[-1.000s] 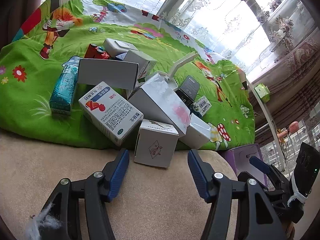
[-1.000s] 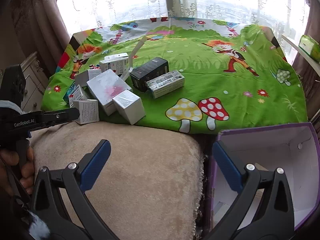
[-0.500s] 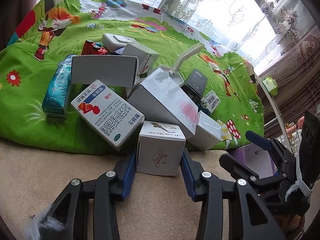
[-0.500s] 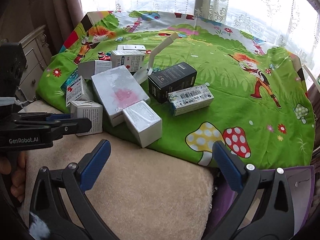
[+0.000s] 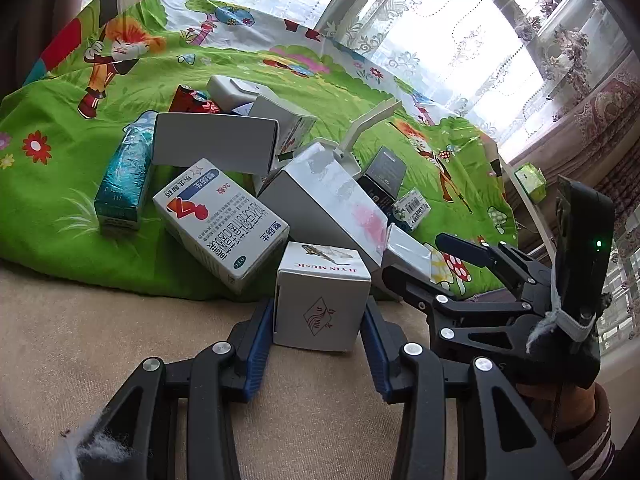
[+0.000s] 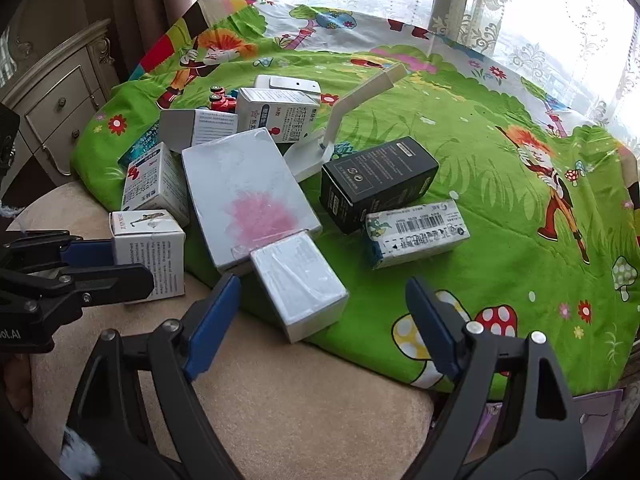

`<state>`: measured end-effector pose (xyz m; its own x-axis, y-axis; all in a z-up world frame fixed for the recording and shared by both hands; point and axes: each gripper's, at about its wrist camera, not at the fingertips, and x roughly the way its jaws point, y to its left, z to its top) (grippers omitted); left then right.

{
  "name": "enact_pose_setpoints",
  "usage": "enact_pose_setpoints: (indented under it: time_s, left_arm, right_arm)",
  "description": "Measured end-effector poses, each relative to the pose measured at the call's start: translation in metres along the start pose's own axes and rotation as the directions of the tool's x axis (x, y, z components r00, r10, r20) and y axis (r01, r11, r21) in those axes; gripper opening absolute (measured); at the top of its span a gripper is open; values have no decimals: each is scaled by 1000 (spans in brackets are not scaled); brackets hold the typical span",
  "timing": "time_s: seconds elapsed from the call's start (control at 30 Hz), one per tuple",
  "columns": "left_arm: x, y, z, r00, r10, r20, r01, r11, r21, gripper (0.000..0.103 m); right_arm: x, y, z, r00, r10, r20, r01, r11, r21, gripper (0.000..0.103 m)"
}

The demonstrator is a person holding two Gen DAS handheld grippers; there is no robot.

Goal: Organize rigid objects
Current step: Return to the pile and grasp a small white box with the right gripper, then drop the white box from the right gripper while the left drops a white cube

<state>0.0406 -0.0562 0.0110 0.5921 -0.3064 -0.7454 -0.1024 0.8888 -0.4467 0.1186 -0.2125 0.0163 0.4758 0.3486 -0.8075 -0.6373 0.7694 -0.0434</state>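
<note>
Several small cartons lie heaped on a green cartoon cloth [image 6: 500, 208]. My left gripper [image 5: 319, 306] is shut on a small white cube box [image 5: 320, 280] printed "JIYIN MUSIC", which stands at the cloth's edge on a beige cushion [image 5: 100, 328]; the pads press its two sides. The right wrist view shows that box [image 6: 150, 252] at the left. My right gripper [image 6: 322, 280] points down at a small silvery-white box [image 6: 298, 284]. Its jaws are closing, the box's near end lies between them, and neither pad touches it.
A big grey box with a pink smear [image 6: 248, 192] leans on the silvery one. A black box [image 6: 376, 180] and a barcode carton [image 6: 416, 232] lie to its right. Behind are a red-and-white medicine box [image 5: 220, 220] and a teal carton [image 5: 124, 180]. A purple bin [image 6: 600, 412] sits bottom right.
My left gripper moved forward and closed on the white cube box. The right gripper swung left from the purple bin to the silvery box, and its jaws narrowed.
</note>
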Motion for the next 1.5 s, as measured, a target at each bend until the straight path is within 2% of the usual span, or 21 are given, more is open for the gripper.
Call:
enact_pose_setpoints:
  time_s: [0.07, 0.17, 0.3, 0.47, 0.73, 0.9, 1.1, 1.5]
  left_arm:
    - [-1, -1, -1, 1000, 1, 4, -1, 1000, 2, 44]
    - [-3, -1, -2, 1000, -1, 7, 1, 1000, 5, 44]
    - [-5, -2, -2, 1000, -4, 16, 3, 1000, 7, 44]
    - [-8, -8, -3, 999, -18, 27, 17, 999, 27, 43]
    - [-11, -37, -8, 996, -81, 22, 79, 992, 98, 43]
    - [-10, -58, -12, 993, -119, 7, 117, 981, 154, 43]
    - [-3, -91, -17, 986, -165, -34, 168, 953, 251, 43]
    - [24, -169, -31, 966, -213, -144, 255, 873, 415, 43]
  right_arm:
    - [3, 1, 2, 1000, 4, -5, -4, 1000, -8, 77]
    - [6, 4, 1, 1000, 23, -21, -23, 1000, -19, 47]
    - [1, 5, -3, 1000, 26, -5, -26, 999, -20, 37]
    - [-15, -2, -12, 999, 23, 35, -24, 999, 35, 37]
    - [-49, -18, -37, 996, -2, 86, -11, 988, 155, 37]
    - [-67, -35, -59, 996, -5, 85, -16, 969, 245, 37]
    - [-88, -63, -87, 997, -29, 78, 1, 940, 341, 37]
    - [-125, -120, -132, 985, -164, 49, 122, 873, 472, 37]
